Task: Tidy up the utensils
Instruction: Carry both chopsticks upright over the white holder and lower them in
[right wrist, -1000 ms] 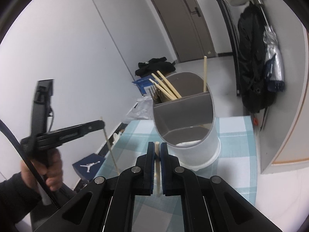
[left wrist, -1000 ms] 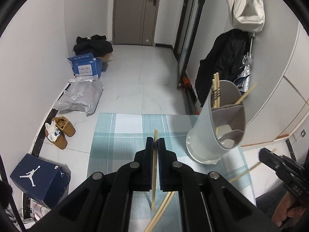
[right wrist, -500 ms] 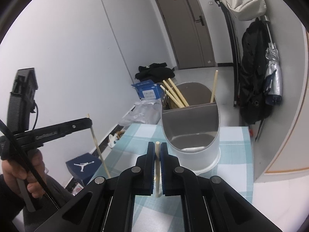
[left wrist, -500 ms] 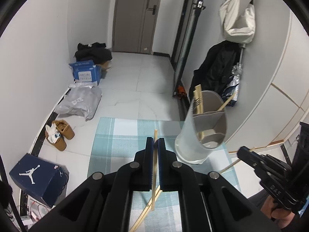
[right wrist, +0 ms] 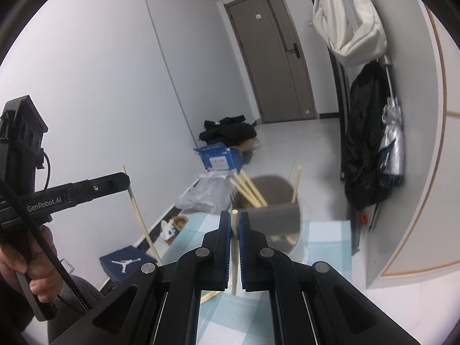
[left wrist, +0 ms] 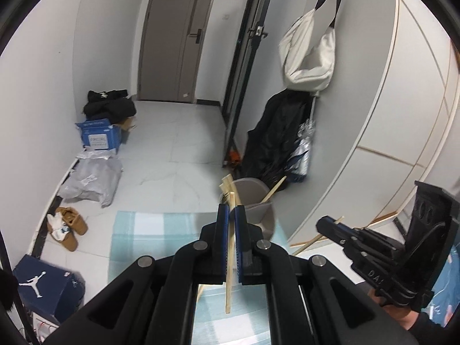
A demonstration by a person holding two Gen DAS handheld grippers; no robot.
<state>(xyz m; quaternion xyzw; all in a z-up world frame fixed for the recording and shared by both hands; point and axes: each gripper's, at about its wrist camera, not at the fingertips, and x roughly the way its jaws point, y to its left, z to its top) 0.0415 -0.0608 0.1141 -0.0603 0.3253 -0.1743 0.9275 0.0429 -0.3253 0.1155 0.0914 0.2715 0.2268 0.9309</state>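
The biggest thing in play is the checked cloth (left wrist: 149,230) on the table; standing on its far side is the grey utensil holder (right wrist: 276,218), divided inside, with several chopsticks leaning out of one compartment and a single one out of another; it is blurred in the right wrist view, so its exact lean cannot be told. The left gripper (left wrist: 231,224) is clamped on a chopstick (left wrist: 229,273) whose long axis runs nearly upright along the fingers, upper tip just past them and level with the holder's rim, lower end hanging free over the cloth; the right gripper (right wrist: 235,230) is pinched on its own chopstick (right wrist: 234,253), likewise upright, top poking just above the fingers. Likely trouble, as I judge it: each stick is gripped by a thin section, so it could pivot or slip when tilted toward the holder; a tip could catch the rim or the divider; it could knock the leaning chopsticks; the two grippers, near each other, could cross sticks; one more chopstick (right wrist: 211,294) lies on the cloth below.
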